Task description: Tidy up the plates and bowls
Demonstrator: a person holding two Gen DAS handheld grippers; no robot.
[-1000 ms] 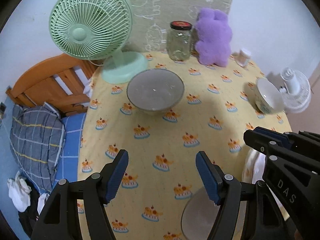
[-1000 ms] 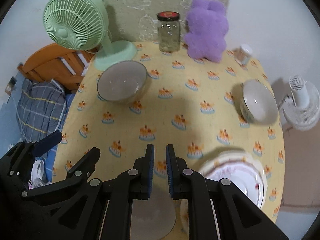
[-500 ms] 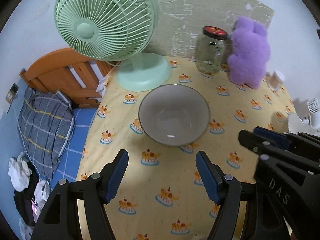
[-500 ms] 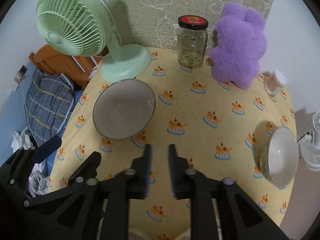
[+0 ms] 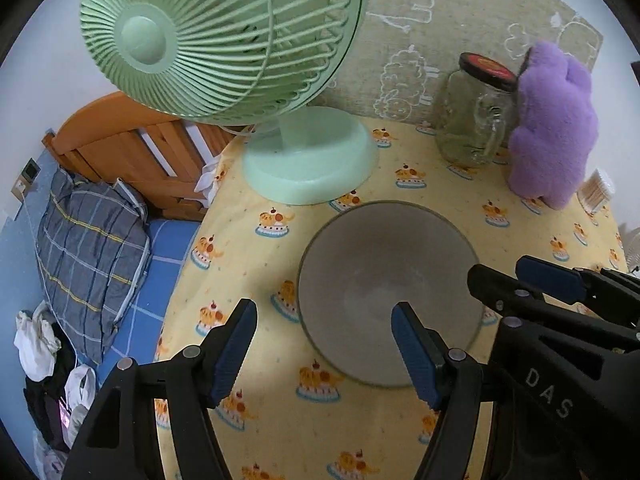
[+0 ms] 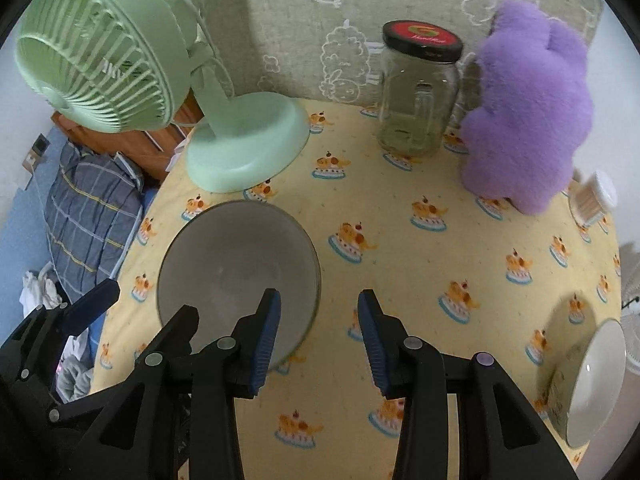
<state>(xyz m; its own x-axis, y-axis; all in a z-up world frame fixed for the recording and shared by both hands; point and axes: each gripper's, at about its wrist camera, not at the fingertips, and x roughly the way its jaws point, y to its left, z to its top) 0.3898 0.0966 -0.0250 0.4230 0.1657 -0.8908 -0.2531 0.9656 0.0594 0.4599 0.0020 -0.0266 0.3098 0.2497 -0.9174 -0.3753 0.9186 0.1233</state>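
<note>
Left wrist view: the left tool (image 5: 322, 330) is spread wide and empty, its right finger seen over the grey round ceramic bowl (image 5: 386, 290) at lower centre of the yellow cake-print counter (image 5: 248, 256). Right wrist view: the right tool (image 6: 318, 326) is parted, empty; a white bowl (image 6: 596, 384) is seen at lower right.

A white wall (image 5: 48, 40) backs the yellow-clothed table (image 5: 280, 420), beside an orange wooden headboard (image 5: 120, 140) and blue bedding (image 5: 160, 252)

Prob. home bedroom: bed w/ pillow (image 5: 90, 248), wooden headboard (image 5: 132, 140), plush toy (image 6: 528, 120).
</note>
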